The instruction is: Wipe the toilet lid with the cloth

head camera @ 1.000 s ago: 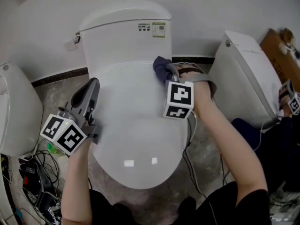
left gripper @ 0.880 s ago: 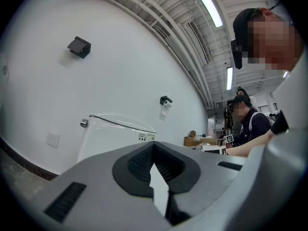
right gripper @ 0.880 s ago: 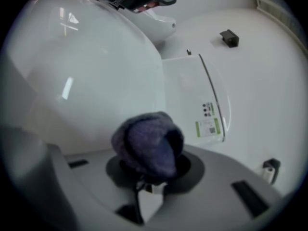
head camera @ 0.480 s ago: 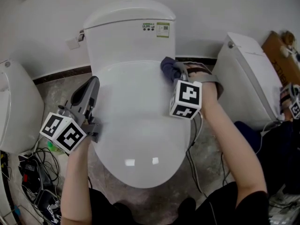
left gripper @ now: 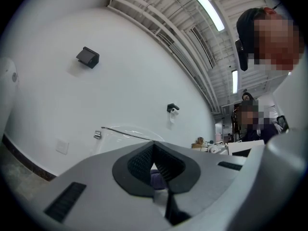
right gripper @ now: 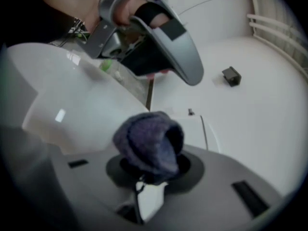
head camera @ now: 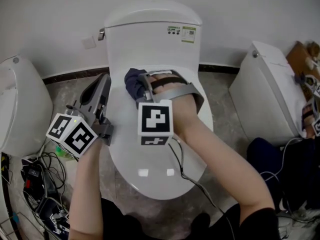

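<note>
The white toilet lid (head camera: 160, 159) lies closed below the cistern (head camera: 152, 39). My right gripper (head camera: 141, 91) is shut on a dark blue cloth (head camera: 133, 84) and presses it on the lid's back left part. In the right gripper view the bunched cloth (right gripper: 149, 146) fills the jaws, with the lid (right gripper: 62, 105) beneath. My left gripper (head camera: 102, 84) hangs beside the lid's left edge, shut and holding nothing. In the left gripper view its pads (left gripper: 171, 165) meet, and the cistern (left gripper: 125, 136) shows beyond them.
Another white toilet (head camera: 20, 109) stands at the left and a third one (head camera: 270, 89) at the right. Cables and small gear (head camera: 35, 184) lie on the floor at lower left. A dark skirting strip (head camera: 70, 75) runs along the wall's foot.
My right gripper has dragged the cloth from the lid's back right corner across to its back left. The left gripper has stayed beside the lid's left edge.
</note>
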The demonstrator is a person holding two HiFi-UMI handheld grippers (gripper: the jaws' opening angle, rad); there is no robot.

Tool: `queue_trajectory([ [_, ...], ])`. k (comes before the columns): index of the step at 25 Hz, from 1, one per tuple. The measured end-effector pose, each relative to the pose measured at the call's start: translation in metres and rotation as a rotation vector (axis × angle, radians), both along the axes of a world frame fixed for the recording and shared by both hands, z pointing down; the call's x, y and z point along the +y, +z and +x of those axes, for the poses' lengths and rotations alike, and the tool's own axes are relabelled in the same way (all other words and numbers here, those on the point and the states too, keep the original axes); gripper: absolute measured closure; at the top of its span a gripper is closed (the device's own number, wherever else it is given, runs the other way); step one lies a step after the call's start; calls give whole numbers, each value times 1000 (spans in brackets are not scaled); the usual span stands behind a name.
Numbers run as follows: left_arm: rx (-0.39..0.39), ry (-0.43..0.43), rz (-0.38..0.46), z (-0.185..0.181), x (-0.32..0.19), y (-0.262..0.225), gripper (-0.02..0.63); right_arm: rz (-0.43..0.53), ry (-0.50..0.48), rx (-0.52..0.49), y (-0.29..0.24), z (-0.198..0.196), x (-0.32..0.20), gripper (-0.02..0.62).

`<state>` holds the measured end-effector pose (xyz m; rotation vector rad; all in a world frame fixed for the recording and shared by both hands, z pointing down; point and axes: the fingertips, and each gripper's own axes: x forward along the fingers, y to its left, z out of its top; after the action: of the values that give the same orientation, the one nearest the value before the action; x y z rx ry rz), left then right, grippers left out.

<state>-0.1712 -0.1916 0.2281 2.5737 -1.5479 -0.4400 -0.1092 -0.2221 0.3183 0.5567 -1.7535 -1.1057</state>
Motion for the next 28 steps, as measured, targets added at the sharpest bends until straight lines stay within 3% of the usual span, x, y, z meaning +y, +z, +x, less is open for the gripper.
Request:
queue_trajectory([
  [5, 8, -12, 0, -6, -2, -1, 597, -18, -71, 14, 14, -46, 19, 499],
  [11, -1, -16, -13, -13, 0, 4, 597, -22, -116, 46, 28, -72, 32, 499],
  [28, -26, -3, -25, -11, 7, 9, 597, -30, -97, 83, 39, -54, 32, 499],
])
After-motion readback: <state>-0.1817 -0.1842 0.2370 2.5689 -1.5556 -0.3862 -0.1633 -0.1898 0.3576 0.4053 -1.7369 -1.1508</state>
